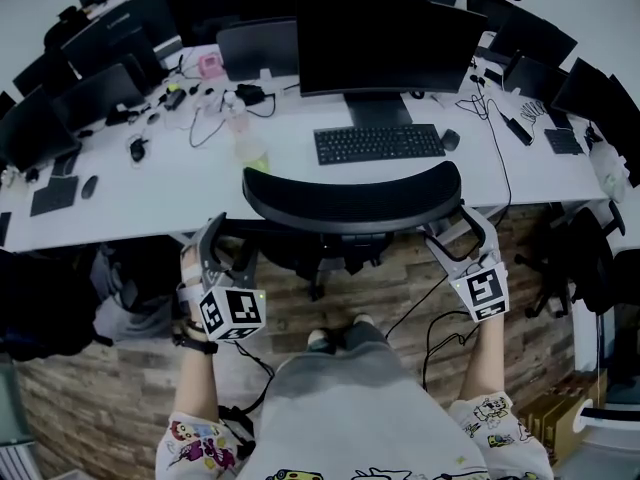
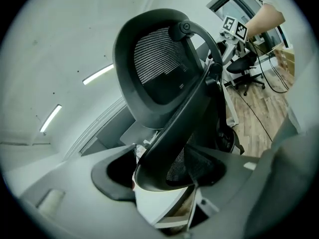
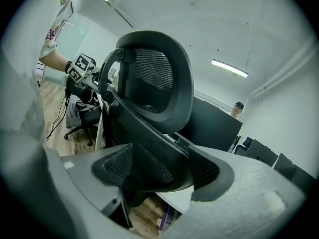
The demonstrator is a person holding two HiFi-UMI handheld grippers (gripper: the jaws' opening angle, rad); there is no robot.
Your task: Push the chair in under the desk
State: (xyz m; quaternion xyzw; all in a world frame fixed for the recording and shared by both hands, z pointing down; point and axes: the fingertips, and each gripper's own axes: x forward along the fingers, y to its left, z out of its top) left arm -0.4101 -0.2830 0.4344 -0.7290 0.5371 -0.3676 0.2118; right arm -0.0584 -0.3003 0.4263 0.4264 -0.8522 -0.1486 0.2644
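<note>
Chair [image 1: 350, 200] at 12 o'clock from person, backrest close against desk [image 1: 180, 193] edge, seat seemingly under it already. Left gripper [image 1: 228, 248] at backrest's 8 o'clock, right gripper [image 1: 452, 230] at 4 o'clock. Both sets of jaws spread wide, straddling backrest rim, not pinching. Risk: no clamp, so uneven shove could swivel chair or slip jaws off curved rim.

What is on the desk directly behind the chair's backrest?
A keyboard, a mouse to its right and a monitor behind them. The backrest covers the desk's front edge, so anything there cannot be seen.
</note>
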